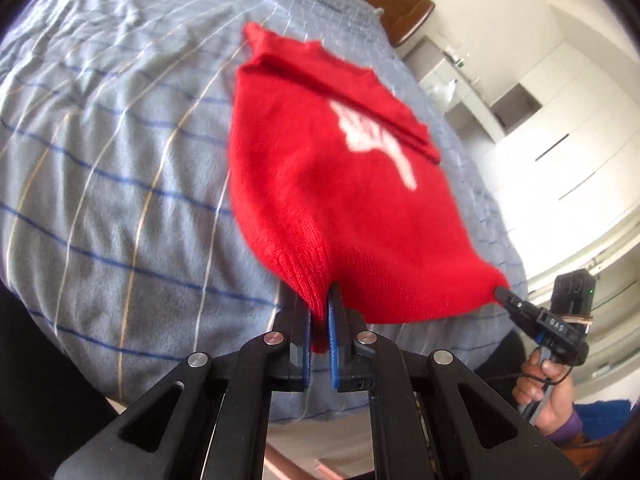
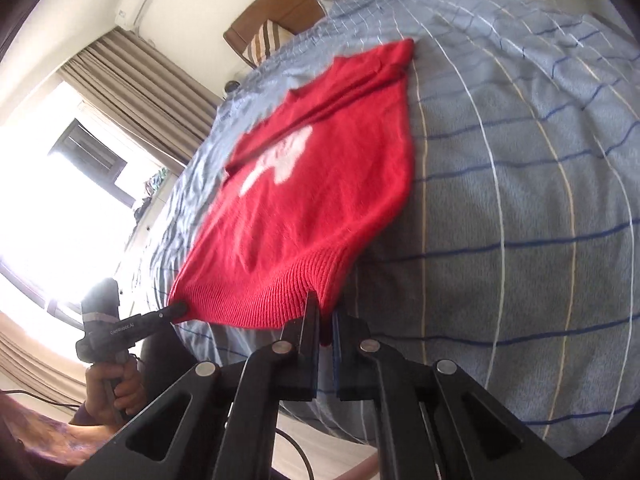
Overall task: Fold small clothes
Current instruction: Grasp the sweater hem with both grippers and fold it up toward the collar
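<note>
A red knit sweater [image 1: 320, 184] with a white motif lies spread on a bed [image 1: 120, 168] with a blue checked cover. My left gripper [image 1: 319, 300] is shut on one corner of its ribbed hem, with red cloth pinched between the blue pads. In the left wrist view the right gripper [image 1: 500, 292] grips the opposite hem corner. The right wrist view shows the same sweater [image 2: 312, 184], with my right gripper [image 2: 326, 308] shut on the hem and the left gripper [image 2: 180, 309] clamped on the far corner. The hem stretches taut between the two, slightly raised off the bed [image 2: 520, 200].
A wooden headboard [image 1: 400, 4] and a striped pillow [image 2: 266, 40] are at the far end of the bed. White cabinets [image 1: 560, 140] stand on one side, a curtained window [image 2: 80, 160] on the other. A person's hand [image 1: 548, 384] holds each gripper handle.
</note>
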Tool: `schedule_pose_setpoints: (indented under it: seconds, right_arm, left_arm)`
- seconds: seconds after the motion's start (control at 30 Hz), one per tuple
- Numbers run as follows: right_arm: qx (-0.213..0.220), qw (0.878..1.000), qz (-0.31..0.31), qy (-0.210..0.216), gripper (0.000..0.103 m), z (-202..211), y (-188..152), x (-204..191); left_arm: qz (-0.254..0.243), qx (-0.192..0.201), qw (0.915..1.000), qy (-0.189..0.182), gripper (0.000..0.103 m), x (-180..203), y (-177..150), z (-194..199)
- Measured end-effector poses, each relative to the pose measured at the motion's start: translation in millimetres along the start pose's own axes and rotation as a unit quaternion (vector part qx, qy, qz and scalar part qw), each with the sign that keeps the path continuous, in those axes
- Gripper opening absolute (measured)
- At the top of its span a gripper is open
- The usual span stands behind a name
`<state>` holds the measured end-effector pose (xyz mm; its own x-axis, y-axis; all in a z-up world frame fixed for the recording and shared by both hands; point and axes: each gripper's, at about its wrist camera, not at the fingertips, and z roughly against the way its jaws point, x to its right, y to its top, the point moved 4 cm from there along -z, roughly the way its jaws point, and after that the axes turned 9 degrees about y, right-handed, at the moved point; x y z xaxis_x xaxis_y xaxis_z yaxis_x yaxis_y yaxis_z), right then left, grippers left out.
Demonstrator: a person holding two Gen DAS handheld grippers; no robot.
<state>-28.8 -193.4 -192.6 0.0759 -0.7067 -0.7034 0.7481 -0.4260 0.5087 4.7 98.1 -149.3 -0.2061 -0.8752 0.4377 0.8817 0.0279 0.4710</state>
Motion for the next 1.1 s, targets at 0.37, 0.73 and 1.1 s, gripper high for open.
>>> schedule_pose_setpoints:
  seconds: [0.37,0.73,1.1]
  right_arm:
    - [0.093,0.992,0.085,-0.015,0.005,-55.2,207.6,6.1]
    - [0.057,0.996,0.023,-0.065,0.008,-171.7,329.1,92.3]
    - [0.000,0.986,0.153,-0.060,0.029,-163.3,301.6,47.6]
  left_arm:
    - [-0.007,0.085,0.9963,0.010,0.005,24.4,226.2,-79.2]
    - [0.033,0.045,0.9897,0.132,0.028,6.2,320.6,-203.3]
    - [-0.067,0.082,0.9882,0.111,0.087,25.0,270.4,-150.7]
